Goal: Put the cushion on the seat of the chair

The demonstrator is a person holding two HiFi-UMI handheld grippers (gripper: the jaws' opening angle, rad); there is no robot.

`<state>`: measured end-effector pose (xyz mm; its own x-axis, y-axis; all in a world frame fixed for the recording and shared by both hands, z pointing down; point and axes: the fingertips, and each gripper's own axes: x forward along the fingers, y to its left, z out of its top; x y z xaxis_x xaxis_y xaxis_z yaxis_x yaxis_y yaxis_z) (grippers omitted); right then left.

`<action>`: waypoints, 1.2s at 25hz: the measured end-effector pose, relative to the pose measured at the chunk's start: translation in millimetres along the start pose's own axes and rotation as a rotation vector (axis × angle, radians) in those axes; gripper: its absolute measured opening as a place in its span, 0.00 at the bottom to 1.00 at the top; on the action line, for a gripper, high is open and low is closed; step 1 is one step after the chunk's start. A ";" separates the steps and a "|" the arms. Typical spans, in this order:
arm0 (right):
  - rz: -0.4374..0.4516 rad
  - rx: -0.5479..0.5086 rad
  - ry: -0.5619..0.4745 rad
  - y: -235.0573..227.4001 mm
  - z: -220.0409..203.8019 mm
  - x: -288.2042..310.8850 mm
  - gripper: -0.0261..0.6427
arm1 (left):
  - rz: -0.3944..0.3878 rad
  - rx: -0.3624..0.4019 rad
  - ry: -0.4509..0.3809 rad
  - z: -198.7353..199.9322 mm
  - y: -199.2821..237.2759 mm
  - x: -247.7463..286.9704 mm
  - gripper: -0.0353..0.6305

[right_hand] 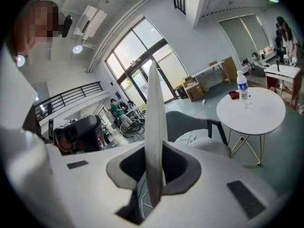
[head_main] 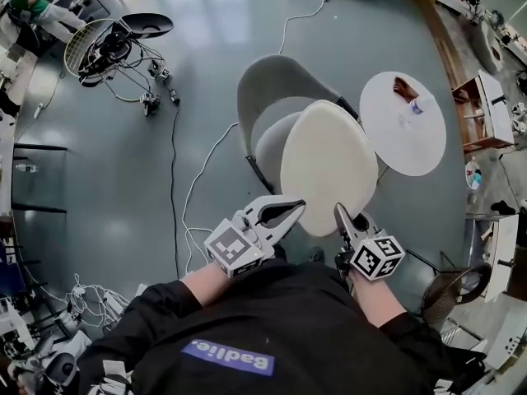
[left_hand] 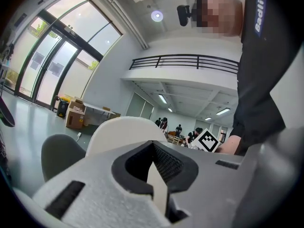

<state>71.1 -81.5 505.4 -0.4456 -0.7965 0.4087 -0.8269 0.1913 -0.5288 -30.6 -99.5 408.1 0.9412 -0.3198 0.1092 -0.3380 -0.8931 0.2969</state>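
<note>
A cream oval cushion (head_main: pixel 329 167) hangs between my two grippers, above and just right of the grey chair's seat (head_main: pixel 272 142). My left gripper (head_main: pixel 295 208) is shut on the cushion's near left edge. My right gripper (head_main: pixel 339 214) is shut on its near right edge. The chair's curved grey back (head_main: pixel 268 81) rises beyond the seat. In the left gripper view the cushion (left_hand: pixel 123 132) stands ahead of my left gripper (left_hand: pixel 159 189), with the chair (left_hand: pixel 59 156) to its left. In the right gripper view the cushion (right_hand: pixel 155 122) shows edge-on in my right gripper (right_hand: pixel 154 189), and the chair (right_hand: pixel 190 122) lies behind.
A white round table (head_main: pixel 403 134) stands right of the chair, with a water bottle (right_hand: pixel 242 89) and a red object (head_main: pixel 405 87) on it. Cables (head_main: pixel 185 192) trail over the floor at left. Equipment (head_main: pixel 115 44) sits far left, a wire chair (head_main: pixel 453 290) near right.
</note>
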 end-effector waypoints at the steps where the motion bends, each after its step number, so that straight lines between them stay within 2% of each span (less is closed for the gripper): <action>1: 0.001 0.011 0.004 -1.5 1.6 5.6 0.15 | 0.007 -0.002 0.002 0.5 5.5 -0.8 0.06; 8: 0.029 0.116 0.020 -33.5 7.7 42.1 0.15 | 0.072 -0.034 0.018 4.9 22.8 5.7 0.06; 11: 0.041 0.160 0.039 -48.0 8.4 52.8 0.15 | 0.101 -0.018 0.028 11.6 22.1 11.0 0.06; 15: 0.065 0.199 0.056 -71.4 14.2 77.4 0.15 | 0.117 -0.028 -0.006 23.8 27.3 29.6 0.06; 21: 0.091 0.275 0.085 -98.8 -4.7 118.0 0.15 | 0.172 -0.076 -0.010 22.2 43.3 43.8 0.06; 30: 0.102 0.479 0.091 -143.9 -55.5 178.2 0.15 | 0.215 -0.119 0.037 -8.6 64.7 55.8 0.06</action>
<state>91.7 -219.2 695.6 -0.5620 -0.7298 0.3893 -0.5365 -0.0367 -0.8431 0.1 -172.4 441.6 0.8476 -0.4849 0.2156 -0.5304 -0.7615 0.3725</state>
